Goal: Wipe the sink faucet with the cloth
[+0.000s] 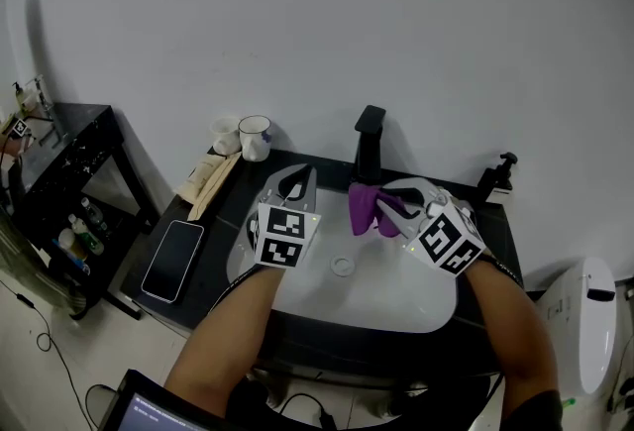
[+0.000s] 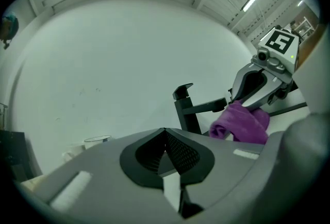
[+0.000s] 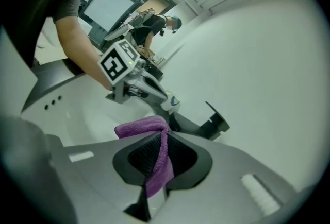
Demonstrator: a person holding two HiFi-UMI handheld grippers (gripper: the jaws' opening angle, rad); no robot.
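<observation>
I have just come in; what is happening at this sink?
A person holds a gripper in each hand over the sink. The right gripper pinches a purple cloth right by the spout of the black faucet. The left gripper is shut and empty, off to the side.

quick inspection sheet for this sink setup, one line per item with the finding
surface: white sink set in a black counter.
job's things: black faucet at the sink's back; purple cloth held just below its spout, contact unclear.
clutter: phone, two cups, pump bottle on the counter.
grippers: left hand-held gripper shut, empty; right hand-held gripper shut on the cloth.
cables: cable on the floor at left.
surroundings: black shelf with bottles left, toilet right.
</observation>
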